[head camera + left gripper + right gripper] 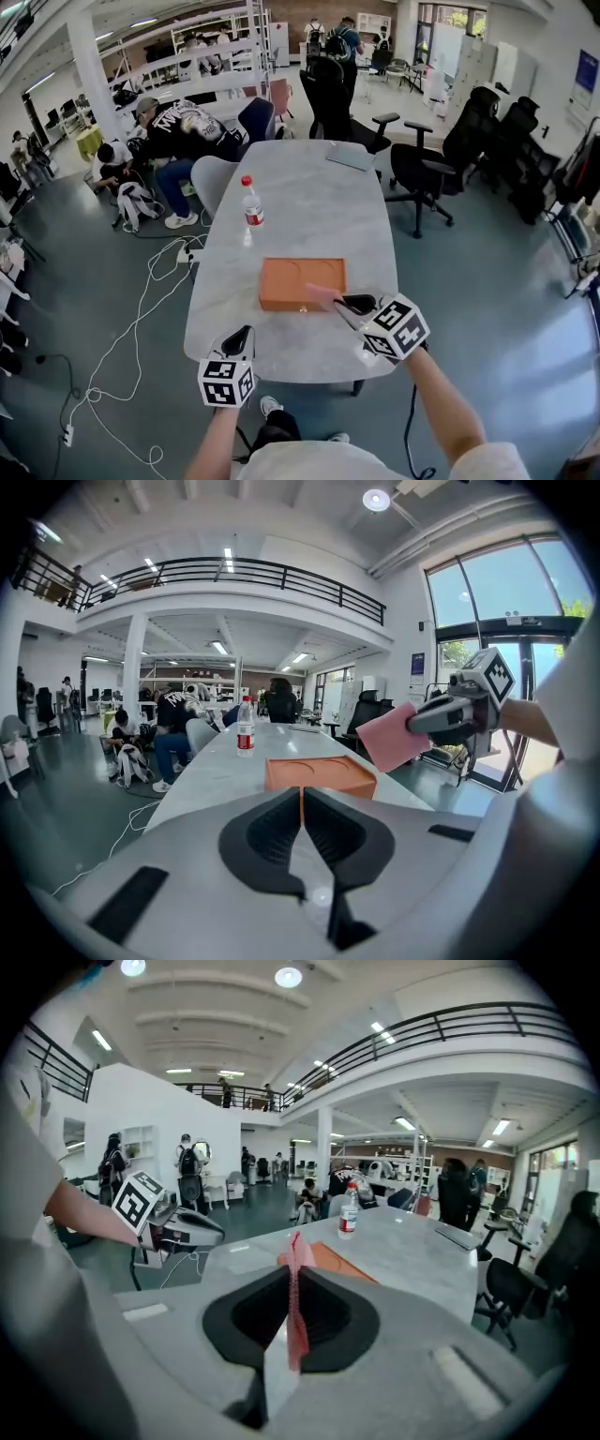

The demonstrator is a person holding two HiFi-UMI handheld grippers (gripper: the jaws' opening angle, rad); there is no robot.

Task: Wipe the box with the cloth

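A flat orange box (pixel 302 282) (pixel 321 773) (pixel 330 1259) lies on the grey table (pixel 309 216), near its front end. My right gripper (pixel 345 305) is shut on a pink cloth (pixel 322 296) (pixel 392 736) (pixel 296 1299), which hangs just above the box's front right corner. In the right gripper view the cloth stands edge-on between the closed jaws. My left gripper (pixel 240 338) (pixel 302 803) is shut with nothing in it, hovering over the table's front edge, left of and nearer than the box.
A water bottle (pixel 251 203) (pixel 246 728) (pixel 349 1211) with a red cap stands beyond the box. A dark flat item (pixel 351 157) lies at the table's far end. Office chairs (pixel 424 169) ring the far end and right side; people sit at the left (pixel 178 131). White cables (pixel 141 309) trail on the floor.
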